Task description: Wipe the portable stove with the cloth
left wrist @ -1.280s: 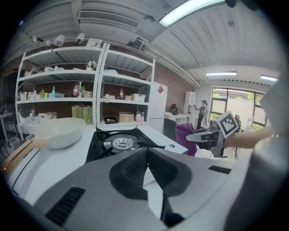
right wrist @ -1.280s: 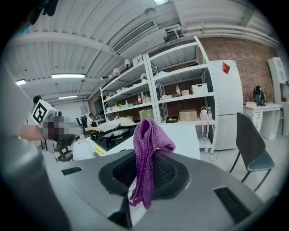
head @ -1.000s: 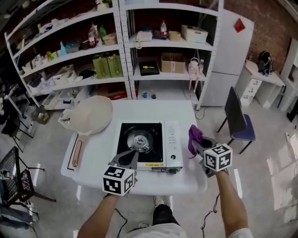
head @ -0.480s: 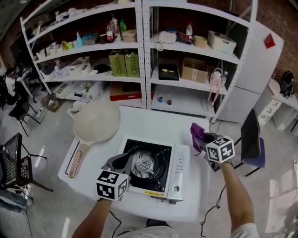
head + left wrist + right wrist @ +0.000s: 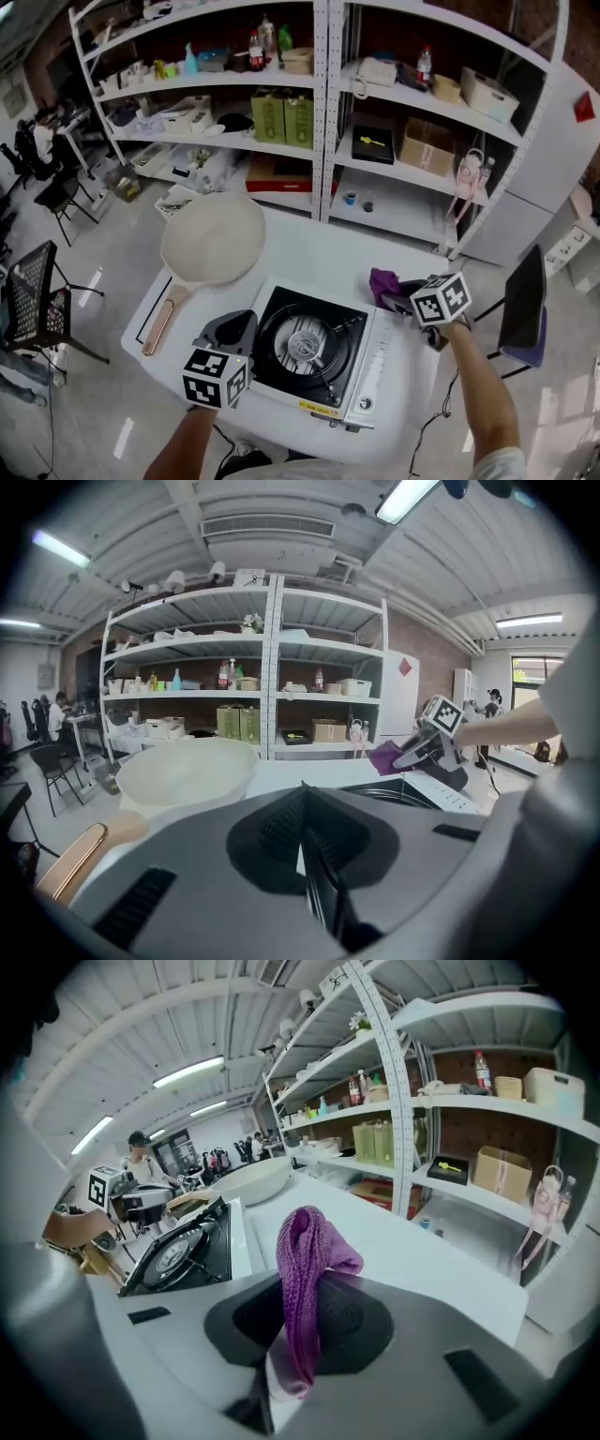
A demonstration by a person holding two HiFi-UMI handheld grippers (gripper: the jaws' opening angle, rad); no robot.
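Observation:
The portable stove (image 5: pixel 309 349), black-topped with a white control strip, sits at the front of the white table (image 5: pixel 309 253). My right gripper (image 5: pixel 401 293) is shut on a purple knitted cloth (image 5: pixel 382 283) just off the stove's far right corner. In the right gripper view the cloth (image 5: pixel 305 1265) sticks up from between the jaws, with the stove (image 5: pixel 183 1249) to the left. My left gripper (image 5: pixel 232 330) is shut, holding nothing, at the stove's near left corner. In the left gripper view the left gripper (image 5: pixel 302 791) has its jaws closed together, and the stove (image 5: pixel 412 792) lies to the right.
A cream pan (image 5: pixel 214 236) with a wooden handle (image 5: pixel 157 321) lies on the table's left part. White shelving (image 5: pixel 323 112) with boxes and bottles stands behind the table. A dark chair (image 5: pixel 520 305) is at the right, and a person (image 5: pixel 141 1159) sits far off.
The head view has swung, so the table sits differently in frame. My right gripper with the cloth now stands by the stove's far right corner. My left gripper is at the stove's near left corner.

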